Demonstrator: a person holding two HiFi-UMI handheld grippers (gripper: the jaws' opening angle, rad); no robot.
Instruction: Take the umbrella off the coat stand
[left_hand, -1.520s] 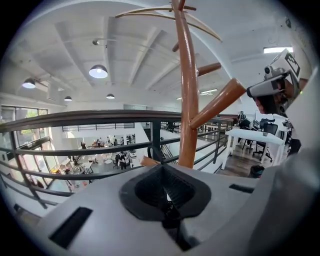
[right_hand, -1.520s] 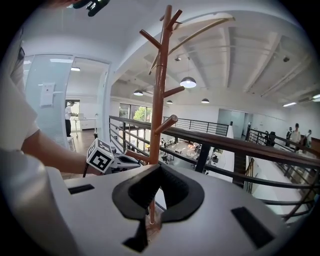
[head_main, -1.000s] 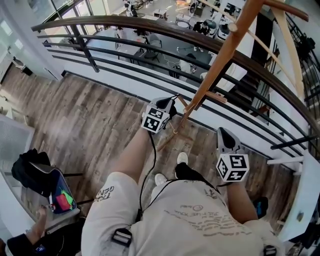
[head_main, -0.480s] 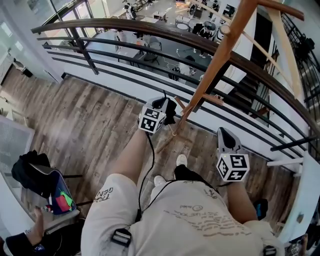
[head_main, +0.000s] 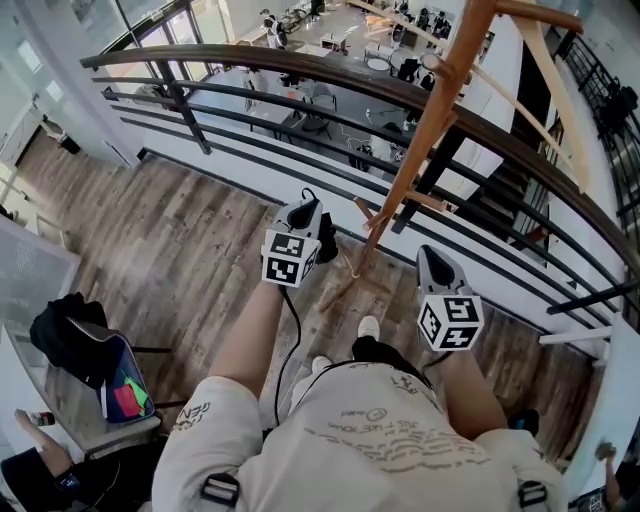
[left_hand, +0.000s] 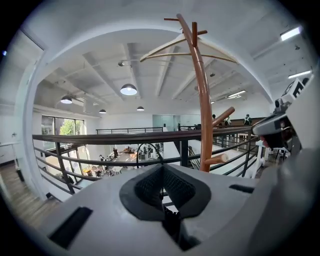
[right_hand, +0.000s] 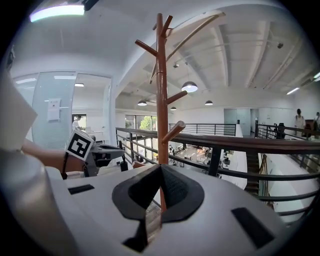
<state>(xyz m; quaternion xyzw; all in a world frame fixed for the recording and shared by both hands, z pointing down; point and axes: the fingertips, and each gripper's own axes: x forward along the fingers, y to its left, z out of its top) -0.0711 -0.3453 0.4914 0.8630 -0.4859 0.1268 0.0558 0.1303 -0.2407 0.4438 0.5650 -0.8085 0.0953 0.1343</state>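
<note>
Dark curved railing (head_main: 300, 58), plank floor (head_main: 170, 240), black bag (head_main: 62, 335) at lower left.

Your head camera looks steeply down from high up, onto the floor (head_main: 180, 240) and the foot of the coat stand (head_main: 420, 130). Your two gripper cameras sit low and near it, looking up its pole from either side, with the railing (left_hand: 125, 136) behind.

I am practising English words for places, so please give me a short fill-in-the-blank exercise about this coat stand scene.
1. The coat stand is made of ___.
2. It stands close to a long ___ with dark horizontal bars.
3. The black bag is on the person's ___ side.
Missing words: wood; railing; left.
</note>
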